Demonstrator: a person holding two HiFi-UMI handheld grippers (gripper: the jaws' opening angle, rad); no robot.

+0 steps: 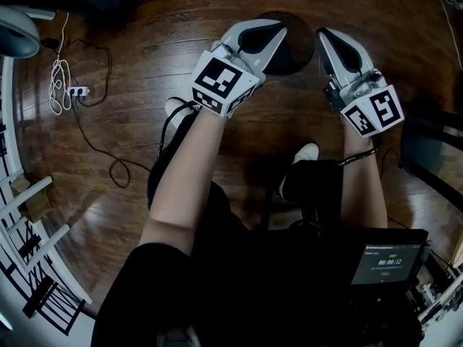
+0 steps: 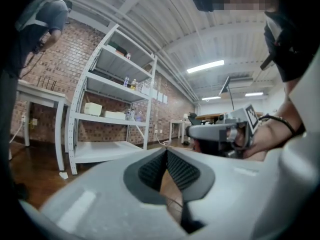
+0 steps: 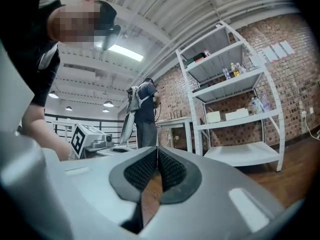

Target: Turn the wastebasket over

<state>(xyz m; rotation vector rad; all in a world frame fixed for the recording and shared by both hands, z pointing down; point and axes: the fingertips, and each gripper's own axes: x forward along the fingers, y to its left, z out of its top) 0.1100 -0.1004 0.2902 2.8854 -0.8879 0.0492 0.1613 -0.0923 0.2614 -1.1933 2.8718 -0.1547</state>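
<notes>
In the head view a dark round wastebasket (image 1: 295, 55) stands on the wooden floor, partly hidden behind my two raised grippers. My left gripper (image 1: 278, 29) is over its left side, and my right gripper (image 1: 323, 35) is at its right edge. Both point level and neither touches the wastebasket. In the left gripper view my left gripper (image 2: 166, 152) is shut with nothing between its pads, and the right gripper (image 2: 220, 134) shows beyond it. In the right gripper view my right gripper (image 3: 157, 150) is shut and empty too. The wastebasket appears in neither gripper view.
A power strip (image 1: 76, 90) and black cables (image 1: 101, 150) lie on the floor at the left, beside a white rack (image 1: 32, 215). A small screen (image 1: 387, 262) sits at the lower right. White shelving (image 3: 240, 119) stands against the brick wall, and a person (image 3: 145, 114) stands at a table.
</notes>
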